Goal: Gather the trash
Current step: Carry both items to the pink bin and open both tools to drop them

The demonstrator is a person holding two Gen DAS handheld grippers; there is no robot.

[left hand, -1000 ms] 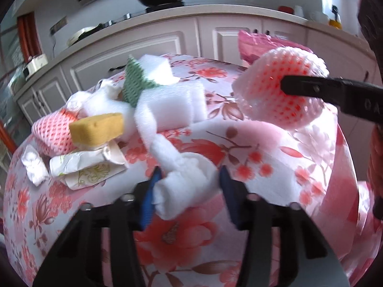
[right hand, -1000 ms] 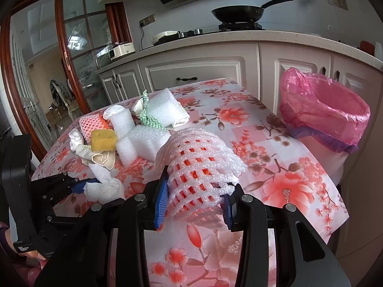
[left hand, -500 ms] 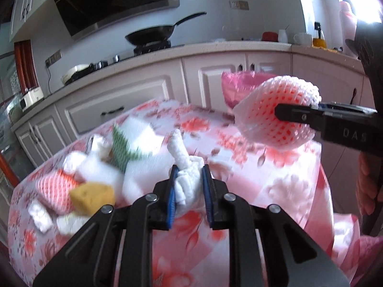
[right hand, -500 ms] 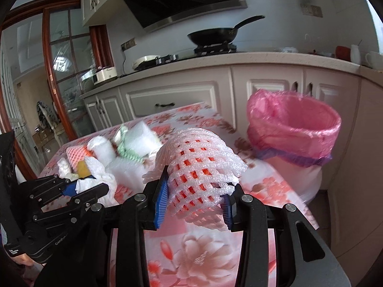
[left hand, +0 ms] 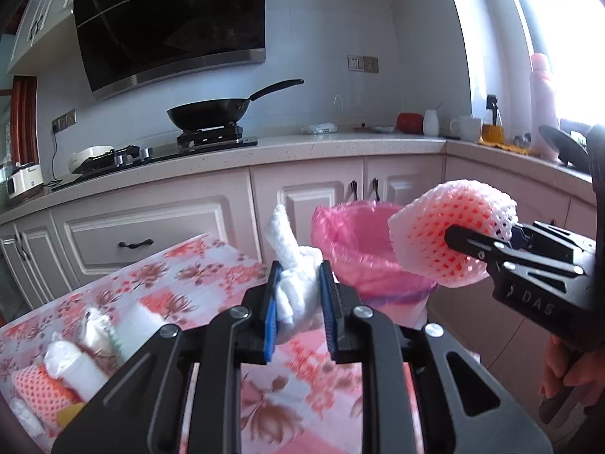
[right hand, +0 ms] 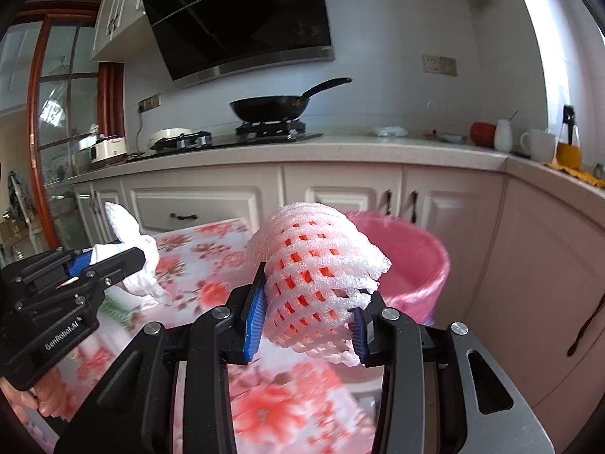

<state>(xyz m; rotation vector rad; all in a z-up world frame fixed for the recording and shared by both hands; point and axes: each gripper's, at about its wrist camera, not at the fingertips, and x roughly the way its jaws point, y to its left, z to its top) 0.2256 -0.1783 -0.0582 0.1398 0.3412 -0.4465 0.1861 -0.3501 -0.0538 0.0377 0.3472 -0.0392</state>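
Observation:
My left gripper [left hand: 298, 295] is shut on a crumpled white tissue [left hand: 295, 268], held in the air over the far end of the flowered table [left hand: 181, 276]. Seen from the right wrist, the same left gripper [right hand: 113, 261] holds the white tissue [right hand: 130, 234] at the left. My right gripper [right hand: 306, 310] is shut on a pink-and-white foam fruit net [right hand: 314, 265]; in the left wrist view that foam net [left hand: 446, 234] hangs at the right, level with the rim of the bin. The bin with a pink bag [left hand: 363, 242] stands just past the table's end, ahead of both grippers [right hand: 408, 261].
More trash lies on the table at the lower left: white foam pieces [left hand: 87, 355], another pink net [left hand: 34, 389] and wrappers. White kitchen cabinets [left hand: 151, 234] and a counter with a black pan [left hand: 211, 113] stand behind. A person's hand [left hand: 567, 370] holds the right gripper.
The left gripper closed on the white tissue and lifted it off the table. Both grippers rose and moved toward the pink bin, the right one still carrying the foam net.

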